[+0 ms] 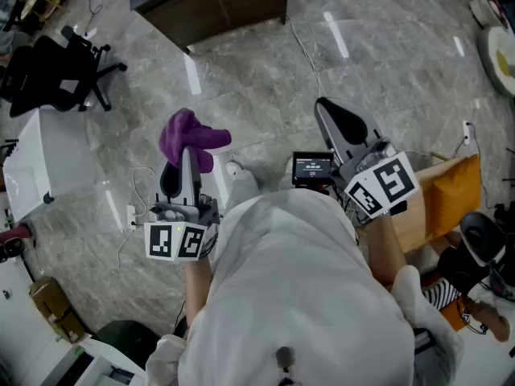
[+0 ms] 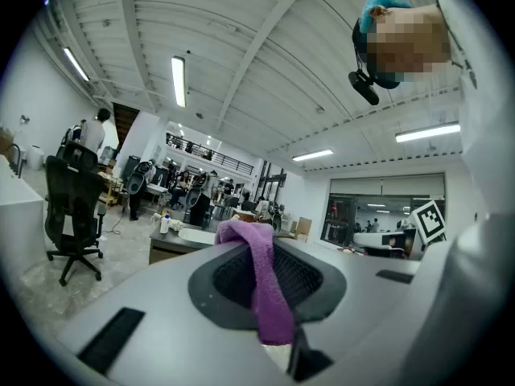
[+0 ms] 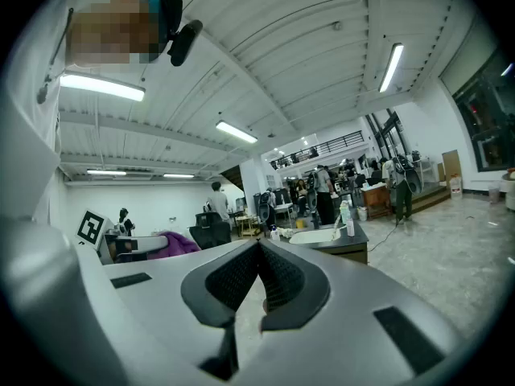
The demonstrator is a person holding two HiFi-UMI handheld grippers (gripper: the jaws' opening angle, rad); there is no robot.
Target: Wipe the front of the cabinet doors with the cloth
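Left gripper point(image 1: 187, 161) clamped on purple cloth point(image 1: 191, 137), right gripper point(image 1: 334, 117) closed w/ nothing: hold tight & bring to cabinet doors point(image 1: 217, 6), top-centre.

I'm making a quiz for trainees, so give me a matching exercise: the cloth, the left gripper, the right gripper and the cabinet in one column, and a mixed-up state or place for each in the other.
Things:
1. cloth
2. left gripper
3. right gripper
4. cabinet

States or places:
A. shut, nothing between the jaws
B. dark brown, at the top of the head view
C. purple, bunched at the jaw tips
D. shut on the cloth

Pairs: 1-C, 2-D, 3-A, 4-B
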